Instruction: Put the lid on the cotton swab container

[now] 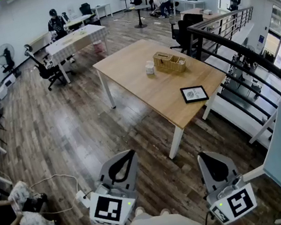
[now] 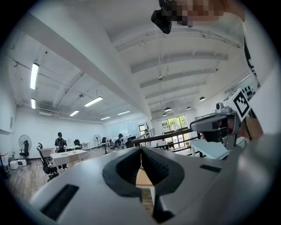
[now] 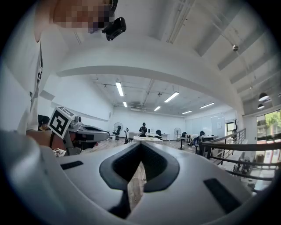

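Presently in hand: the approach. The person stands on the wooden floor (image 1: pixel 79 131), well apart from the surface (image 1: pixel 142 90).
Left claw (image 2: pixel 141 149): its two tips are pressed together and nothing is between them.
Right claw (image 3: pixel 140 145): the same, tips together and empty.
Task's thing: a small white container (image 1: pixel 149 69) stands in the far half of the surface, just beside a woven basket (image 1: pixel 169 62). I judge it to be the cotton swab container.
Lid: too small to tell whether it is on, or where it lies.
Other thing: a dark frame (image 1: pixel 194 93) lies near the right edge.
Next move calls for: walking to the surface, finding the lid and opening one claw to take it.
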### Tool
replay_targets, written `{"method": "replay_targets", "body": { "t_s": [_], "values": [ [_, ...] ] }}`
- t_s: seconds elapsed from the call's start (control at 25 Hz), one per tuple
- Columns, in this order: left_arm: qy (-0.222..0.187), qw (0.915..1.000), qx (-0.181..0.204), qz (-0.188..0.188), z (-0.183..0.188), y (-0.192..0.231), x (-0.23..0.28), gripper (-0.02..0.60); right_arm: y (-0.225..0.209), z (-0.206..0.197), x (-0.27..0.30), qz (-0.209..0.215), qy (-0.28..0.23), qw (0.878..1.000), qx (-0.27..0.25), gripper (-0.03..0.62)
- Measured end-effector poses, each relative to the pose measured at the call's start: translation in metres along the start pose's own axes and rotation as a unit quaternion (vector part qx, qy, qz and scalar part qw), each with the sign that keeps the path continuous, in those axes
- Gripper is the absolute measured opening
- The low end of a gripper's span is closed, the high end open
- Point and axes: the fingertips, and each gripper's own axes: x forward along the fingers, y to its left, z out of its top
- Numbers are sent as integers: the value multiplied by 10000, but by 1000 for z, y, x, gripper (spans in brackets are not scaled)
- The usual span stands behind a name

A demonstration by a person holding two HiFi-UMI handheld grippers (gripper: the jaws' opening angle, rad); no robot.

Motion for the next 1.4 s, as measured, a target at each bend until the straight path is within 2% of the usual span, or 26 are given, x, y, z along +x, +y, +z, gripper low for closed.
{"method": "replay_targets", "body": {
  "t_s": [0.48, 0.76, 1.08, 1.4],
  "values": [
    [95, 9999, 55, -15, -2, -18, 8, 25, -11, -8, -10, 152, -45, 9995, 289, 25],
    [231, 9997, 38, 39, -10, -11, 13, 25, -15, -19, -2, 176, 73, 9990, 409, 25],
    [260, 9996, -12, 61, -30, 23, 49, 25, -34, -37, 49, 155, 160, 9991, 353, 25],
    [300, 9995, -113, 36, -45, 94, 114, 25, -63, -47, 142, 96, 376, 9989, 281, 25]
  ]
}}
